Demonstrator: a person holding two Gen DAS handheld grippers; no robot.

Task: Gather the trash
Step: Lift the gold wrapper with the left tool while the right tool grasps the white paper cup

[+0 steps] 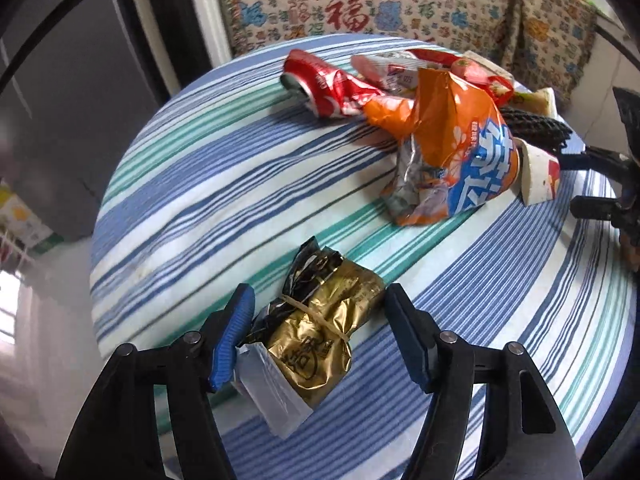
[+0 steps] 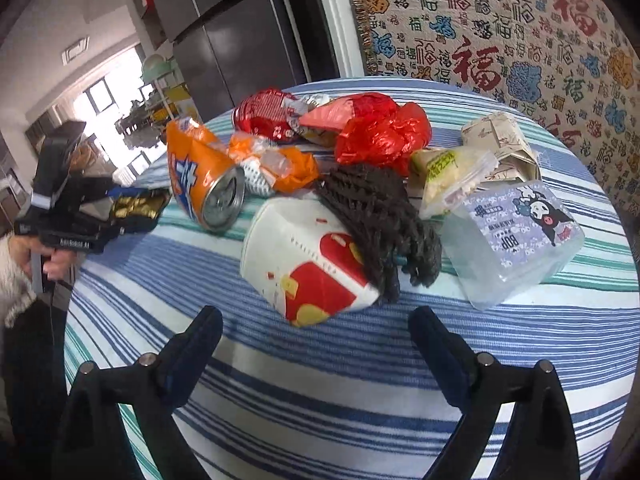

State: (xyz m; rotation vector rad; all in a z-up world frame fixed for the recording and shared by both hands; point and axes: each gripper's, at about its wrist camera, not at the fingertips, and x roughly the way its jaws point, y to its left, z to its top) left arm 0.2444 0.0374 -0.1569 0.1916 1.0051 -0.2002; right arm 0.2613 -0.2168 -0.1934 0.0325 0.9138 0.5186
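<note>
A gold and black foil packet [image 1: 320,320] with a rubber band lies on the striped round table [image 1: 200,184] between the fingers of my left gripper [image 1: 318,314], which is open around it. It also shows in the right wrist view [image 2: 138,206]. My right gripper [image 2: 316,326] is open and empty, just short of a crushed white and red paper cup [image 2: 308,264]. Behind the cup lie a dark knitted cloth [image 2: 380,216], a crushed orange can [image 2: 204,184], a red can [image 2: 264,114] and a red plastic bag [image 2: 380,132].
A clear plastic tub [image 2: 516,240], a green and white packet [image 2: 452,176] and a folded paper box [image 2: 500,136] sit at the table's right. A patterned cloth [image 2: 500,40] hangs behind. A dark fridge [image 2: 224,20] stands at the back left.
</note>
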